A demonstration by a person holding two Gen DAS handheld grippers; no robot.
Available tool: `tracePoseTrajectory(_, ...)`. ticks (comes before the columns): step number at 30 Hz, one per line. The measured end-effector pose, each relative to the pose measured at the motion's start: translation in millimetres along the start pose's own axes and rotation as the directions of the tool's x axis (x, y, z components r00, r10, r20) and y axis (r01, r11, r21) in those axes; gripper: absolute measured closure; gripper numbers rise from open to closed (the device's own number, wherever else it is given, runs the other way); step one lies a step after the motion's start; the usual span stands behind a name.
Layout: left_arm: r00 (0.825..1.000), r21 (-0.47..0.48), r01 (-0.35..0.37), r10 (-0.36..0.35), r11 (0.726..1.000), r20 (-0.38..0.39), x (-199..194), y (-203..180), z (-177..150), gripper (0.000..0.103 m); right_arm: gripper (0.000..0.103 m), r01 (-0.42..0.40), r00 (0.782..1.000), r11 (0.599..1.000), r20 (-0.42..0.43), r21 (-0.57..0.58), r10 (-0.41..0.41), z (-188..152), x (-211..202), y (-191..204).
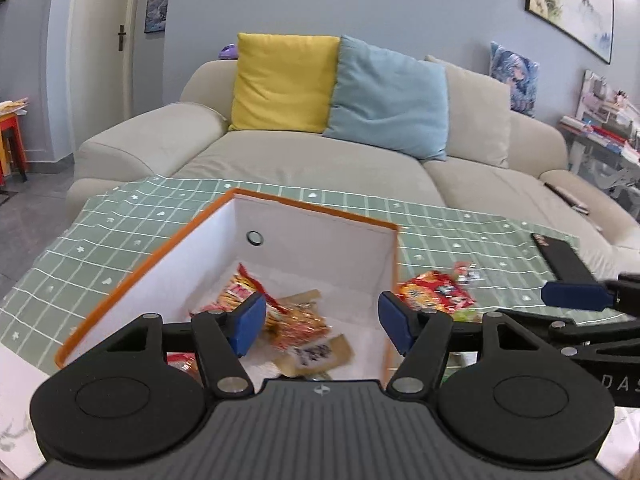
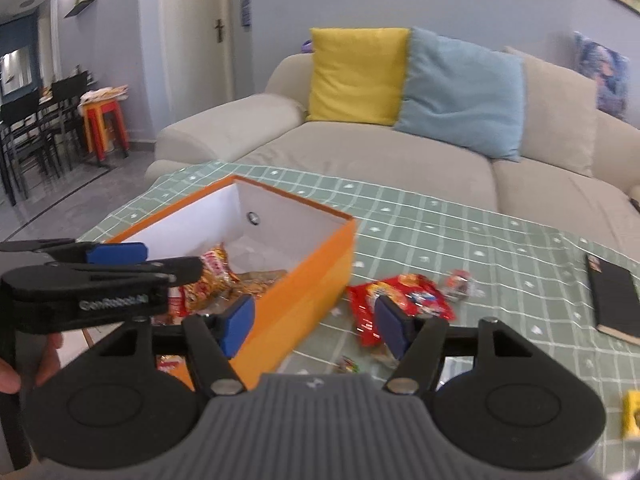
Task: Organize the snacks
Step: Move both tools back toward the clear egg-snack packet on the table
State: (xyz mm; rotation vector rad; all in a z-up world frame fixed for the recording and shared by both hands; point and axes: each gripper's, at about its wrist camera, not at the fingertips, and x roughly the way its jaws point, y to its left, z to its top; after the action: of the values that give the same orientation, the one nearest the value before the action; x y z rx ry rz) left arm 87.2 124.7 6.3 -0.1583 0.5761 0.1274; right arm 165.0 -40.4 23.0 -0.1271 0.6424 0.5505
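Just to the right of the orange box, on the green checked tablecloth, lies the red snack packet, the largest piece not yet stowed. Seen from the right wrist, the right gripper hangs over the gap between box wall and packet, jaws spread wide and holding nothing; its right pad overlaps the packet's near edge, so the packet lies ahead and slightly right of the opening. The packet's long axis appears to run left-near to right-far, roughly across the fingers (blur makes the exact angle hard to read). A smaller wrapped sweet sits just beyond it, and loose bits lie nearer.

The left gripper hovers over the box's near end, jaws likewise released and empty, with several packets already lying inside below it. Judging by position, the right gripper is clearly nearer the red packet and would need only a small shift right and down before closing.
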Motion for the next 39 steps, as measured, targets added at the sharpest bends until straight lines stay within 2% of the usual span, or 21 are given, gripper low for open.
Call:
tracePoseTrajectory(6, 0.998, 0.052, 0.050, -0.052, 0.997, 0.026, -21.8, -34.9, -6.8, 0.031, 0.038, 0.069, 0.998, 0.997, -0.009, 0.046, -0.069, -24.3, -30.3, -22.8)
tracePoseTrajectory(11, 0.992, 0.124, 0.111, -0.102, 0.986, -0.069, -23.0, -69.3, -23.3, 0.034, 0.038, 0.130, 0.990, 0.989, -0.055, 0.066, -0.127, -44.0, -43.9, -40.0)
tracePoseTrajectory(15, 0.974, 0.171, 0.175, -0.145, 0.970, -0.175, -15.4, -89.6, -37.3, 0.034, 0.038, 0.160, 0.980, 0.983, -0.136, 0.090, -0.147, -62.6, -47.1, -56.6)
tracePoseTrajectory(18, 0.960, 0.221, 0.204, -0.150, 0.954, -0.236, -9.9, -100.8, -49.7, 0.034, 0.037, 0.175, 0.970, 0.980, -0.189, 0.096, -0.155, -80.4, -45.6, -67.4)
tracePoseTrajectory(24, 0.918, 0.236, 0.275, -0.182, 0.932, -0.353, 3.4, -103.7, -75.5, 0.032, 0.036, 0.179, 0.947, 0.971, -0.296, 0.155, -0.127, -112.2, -38.1, -83.8)
tracePoseTrajectory(27, 0.903, 0.250, 0.275, -0.160, 0.928, -0.400, 10.7, -102.3, -90.2, 0.032, 0.036, 0.163, 0.941, 0.972, -0.324, 0.168, -0.101, -119.5, -30.5, -82.6)
tracePoseTrajectory(32, 0.901, 0.343, 0.270, -0.111, 0.900, -0.419, 17.1, -110.9, -105.0, 0.031, 0.036, 0.140, 0.923, 0.980, -0.377, 0.145, -0.076, -130.5, -14.6, -76.3)
tracePoseTrajectory(35, 0.896, 0.358, 0.267, -0.094, 0.895, -0.433, 20.8, -111.0, -110.5, 0.031, 0.038, 0.124, 0.916, 0.980, -0.398, 0.157, -0.052, -133.6, -9.1, -73.5)
tracePoseTrajectory(37, 0.881, 0.353, 0.283, -0.095, 0.892, -0.464, 26.5, -111.0, -113.0, 0.031, 0.039, 0.119, 0.912, 0.980, -0.408, 0.161, -0.044, -135.2, -4.9, -73.8)
tracePoseTrajectory(39, 0.867, 0.349, 0.294, -0.094, 0.890, -0.490, 29.9, -110.8, -115.7, 0.031, 0.048, 0.115, 0.908, 0.980, -0.418, 0.163, -0.037, -136.3, -3.1, -74.0)
